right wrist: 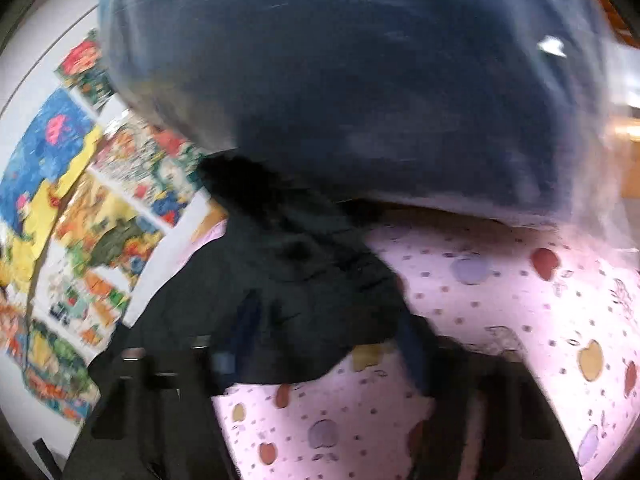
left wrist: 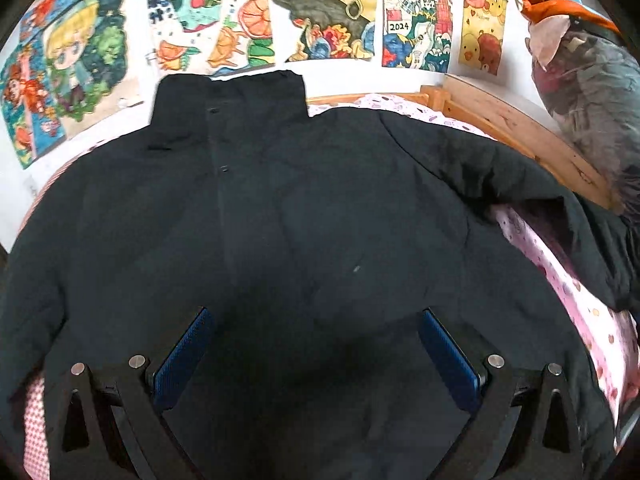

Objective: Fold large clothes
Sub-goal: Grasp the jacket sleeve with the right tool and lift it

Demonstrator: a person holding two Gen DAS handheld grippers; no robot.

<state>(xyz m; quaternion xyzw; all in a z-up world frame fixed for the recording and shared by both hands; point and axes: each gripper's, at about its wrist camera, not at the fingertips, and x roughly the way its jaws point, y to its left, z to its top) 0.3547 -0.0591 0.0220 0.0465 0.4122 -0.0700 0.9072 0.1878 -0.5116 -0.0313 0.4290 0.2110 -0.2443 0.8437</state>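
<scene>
- The left gripper (left wrist: 316, 344) hovers over the lower front of the black coat (left wrist: 280, 220), its two fingers spread wide with nothing between them; the blue ribbed pads (left wrist: 182, 356) face each other across bare dark cloth.
- The coat is thick, matte and softly padded, lying flat and front-up on the bed, with a buttoned placket running up its middle to a tall, squared collar (left wrist: 228, 96) at the far edge.
- One sleeve (left wrist: 500, 176) runs off to the right in the left wrist view, puffy and creased, its end bent down over the side of the bed.
- In the blurred right wrist view, the right gripper (right wrist: 320, 364) has a rumpled fold of the coat (right wrist: 288, 280) between its fingers; whether the pads press on it I cannot tell.
- The pink bedsheet (right wrist: 480, 288), printed with dots and apple shapes, lies bare and smooth to the right of that fold, giving open room there.
- A large, dark blue, rounded bundle (right wrist: 360, 80) in shiny clear wrap looms just behind the fold.
- A pale wooden bed frame (left wrist: 516, 128) borders the far right side.
- Colourful paper drawings (left wrist: 320, 12) cover the white wall beyond the collar.
</scene>
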